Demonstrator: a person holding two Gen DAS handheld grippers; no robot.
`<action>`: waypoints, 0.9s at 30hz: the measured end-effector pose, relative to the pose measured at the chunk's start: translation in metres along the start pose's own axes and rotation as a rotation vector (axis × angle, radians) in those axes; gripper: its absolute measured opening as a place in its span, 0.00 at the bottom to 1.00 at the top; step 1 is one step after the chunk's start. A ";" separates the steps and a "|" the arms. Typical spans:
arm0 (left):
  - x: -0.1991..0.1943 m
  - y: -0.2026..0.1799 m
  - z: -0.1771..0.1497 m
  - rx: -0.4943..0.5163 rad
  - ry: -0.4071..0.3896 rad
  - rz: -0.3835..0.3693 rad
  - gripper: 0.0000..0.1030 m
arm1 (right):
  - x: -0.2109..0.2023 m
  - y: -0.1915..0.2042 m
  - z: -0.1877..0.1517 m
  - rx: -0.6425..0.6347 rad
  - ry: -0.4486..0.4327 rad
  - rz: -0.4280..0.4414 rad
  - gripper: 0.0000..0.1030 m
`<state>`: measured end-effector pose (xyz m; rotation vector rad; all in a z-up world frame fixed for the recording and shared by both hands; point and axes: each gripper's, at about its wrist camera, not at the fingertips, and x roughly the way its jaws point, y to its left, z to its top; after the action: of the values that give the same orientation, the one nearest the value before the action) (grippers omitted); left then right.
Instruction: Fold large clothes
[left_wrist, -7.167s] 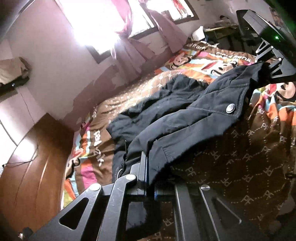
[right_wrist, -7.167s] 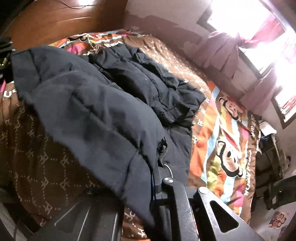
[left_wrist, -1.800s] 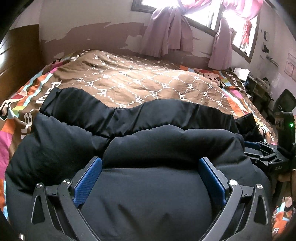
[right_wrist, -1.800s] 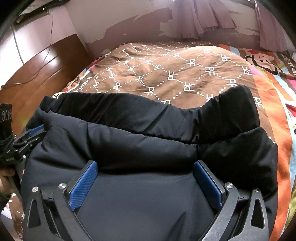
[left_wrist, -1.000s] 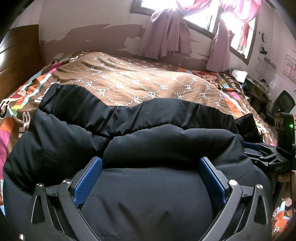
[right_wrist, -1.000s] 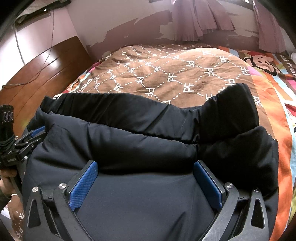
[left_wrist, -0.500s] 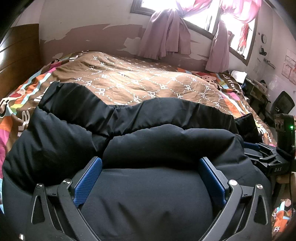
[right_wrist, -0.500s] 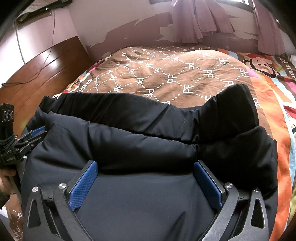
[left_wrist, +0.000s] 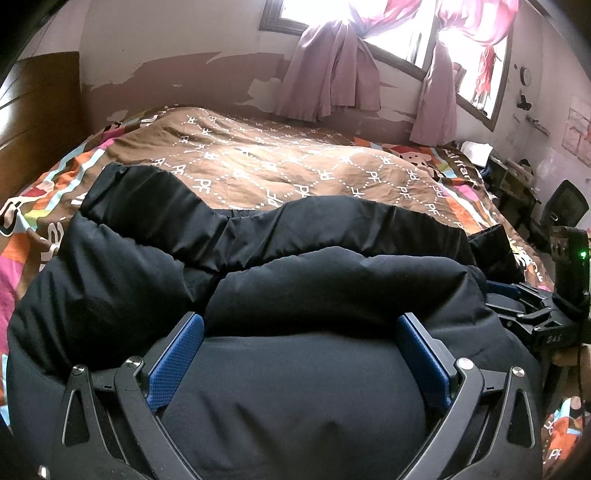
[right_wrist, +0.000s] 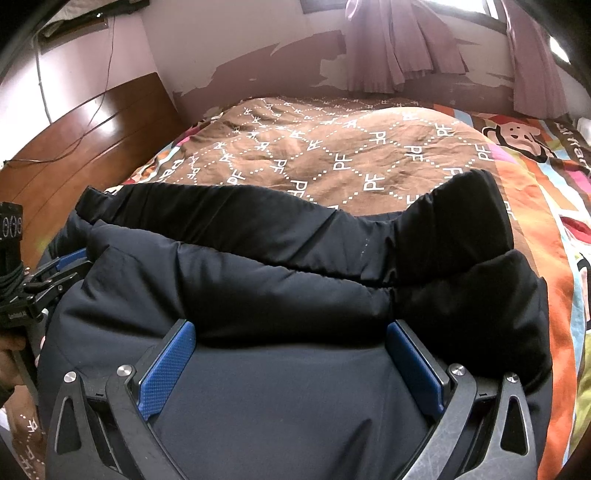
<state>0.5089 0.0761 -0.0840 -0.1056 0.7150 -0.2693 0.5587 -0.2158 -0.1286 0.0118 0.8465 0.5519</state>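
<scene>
- The left hand-held gripper (left_wrist: 300, 345) sits with its blue pads (left_wrist: 176, 360) spread wide, released, resting on the padded bulk of the black jacket (left_wrist: 295, 398), which swells up between the fingers.
- The right hand-held gripper (right_wrist: 290, 350) is likewise spread and released, its blue pads (right_wrist: 166, 369) on either side of a fold of the same jacket (right_wrist: 288, 406).
- The jacket lies folded in a thick bundle at the near edge of the bed (left_wrist: 280, 166); it fills the lower half of both views and hides the bedding beneath it.
- In the left view the right hand-held gripper shows at the right edge, beside the jacket, with a green light on its body; part of a hand (left_wrist: 576, 363) holds it, cut off by the frame.
- In the right view the left hand-held gripper appears at the left edge, touching the jacket; the hand (right_wrist: 11, 358) behind it is dim.
- Beyond the jacket the brown patterned quilt (right_wrist: 332, 147) spreads bare, with a cartoon monkey print (right_wrist: 517, 138) to the right.
- A wooden headboard (right_wrist: 74, 147) stands to the left.
- Farthest off, purple curtains (left_wrist: 332, 74) hang at a bright window (left_wrist: 399, 22), whose glare washes out detail; the wall paint below is peeling.
- A dark chair (left_wrist: 565, 206) and cluttered furniture at the far right are hard to make out.
</scene>
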 end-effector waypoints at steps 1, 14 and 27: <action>-0.001 0.002 0.001 -0.001 -0.001 -0.003 0.99 | 0.000 0.000 0.000 0.000 -0.003 0.001 1.00; -0.045 0.011 0.014 -0.067 -0.028 0.058 0.99 | -0.044 -0.009 0.000 0.044 -0.108 -0.005 1.00; -0.115 0.111 0.002 -0.234 -0.029 -0.029 0.99 | -0.101 -0.092 -0.018 0.231 -0.168 0.000 1.00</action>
<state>0.4503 0.2152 -0.0301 -0.3417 0.7148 -0.2107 0.5343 -0.3457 -0.0902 0.2653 0.7422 0.4438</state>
